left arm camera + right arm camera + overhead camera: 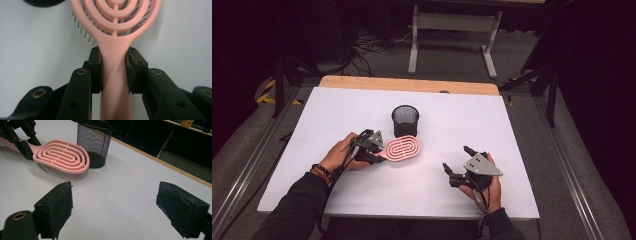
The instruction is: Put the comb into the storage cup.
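The left gripper (371,149) has its jaws closed onto the handle of a pink hairbrush (402,149); in the left gripper view the black pads (96,65) press the handle from both sides, just below where it widens into the head. The right gripper (458,164) rests on the table with its jaws spread wide and nothing between them, well apart from the brush.

The hairbrush lies near the middle of the white table (462,120), bristles down, its head just in front of a black mesh cup (405,120), and so close that I cannot tell whether they touch. A strip of bare wood (412,84) edges the table's far side. Beyond it are a grey floor, the legs of a pale metal stand (452,35) and loose cables, with the rest of the room dark.

The brush is smooth plastic, its oval head cut into concentric looping ribs with thin dark bristles showing beneath. The cup is fine wire mesh, round and upright, with a solid rim.
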`<state>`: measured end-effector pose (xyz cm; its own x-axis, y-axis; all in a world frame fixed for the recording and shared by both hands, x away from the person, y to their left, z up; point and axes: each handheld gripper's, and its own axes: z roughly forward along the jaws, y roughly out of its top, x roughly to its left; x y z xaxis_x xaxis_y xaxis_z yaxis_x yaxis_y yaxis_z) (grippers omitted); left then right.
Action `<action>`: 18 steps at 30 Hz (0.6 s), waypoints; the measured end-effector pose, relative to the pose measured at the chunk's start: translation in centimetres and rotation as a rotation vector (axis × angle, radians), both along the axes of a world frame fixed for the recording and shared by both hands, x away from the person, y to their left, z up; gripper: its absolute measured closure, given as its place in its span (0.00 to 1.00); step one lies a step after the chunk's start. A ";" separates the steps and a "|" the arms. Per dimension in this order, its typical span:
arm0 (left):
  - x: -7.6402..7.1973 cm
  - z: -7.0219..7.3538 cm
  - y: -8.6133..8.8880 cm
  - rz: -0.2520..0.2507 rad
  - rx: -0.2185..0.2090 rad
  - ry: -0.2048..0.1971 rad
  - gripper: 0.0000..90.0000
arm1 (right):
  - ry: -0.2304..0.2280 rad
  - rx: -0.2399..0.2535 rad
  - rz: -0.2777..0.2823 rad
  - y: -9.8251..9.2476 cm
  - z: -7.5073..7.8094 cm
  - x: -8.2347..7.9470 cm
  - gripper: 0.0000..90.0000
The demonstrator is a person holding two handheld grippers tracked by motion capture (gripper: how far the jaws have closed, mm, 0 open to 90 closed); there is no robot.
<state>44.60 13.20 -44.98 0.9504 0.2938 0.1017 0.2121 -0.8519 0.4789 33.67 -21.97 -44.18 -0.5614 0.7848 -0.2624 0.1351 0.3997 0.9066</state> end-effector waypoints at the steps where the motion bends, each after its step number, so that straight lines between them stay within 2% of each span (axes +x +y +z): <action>1: -0.1 -0.1 0.0 0.000 -0.007 -0.008 0.77 | 0.001 0.002 -0.002 0.0 0.0 0.0 0.15; 8: -1.0 -0.5 0.6 0.012 -0.058 -0.031 0.77 | 0.004 -0.003 -0.005 0.1 -0.1 0.1 0.15; 13: -1.5 -0.6 0.9 0.006 -0.097 -0.073 0.77 | 0.005 -0.006 -0.005 0.1 -0.2 0.1 0.15; 18: -2.1 -0.5 0.9 -0.002 -0.111 -0.090 0.77 | 0.003 -0.004 -0.009 0.0 -0.2 0.1 0.15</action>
<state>42.52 14.06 -45.49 0.9396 0.3061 0.1532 0.1625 -0.7928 0.5874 33.74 -22.00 -44.34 -0.5552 0.7887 -0.2640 0.1417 0.4025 0.9044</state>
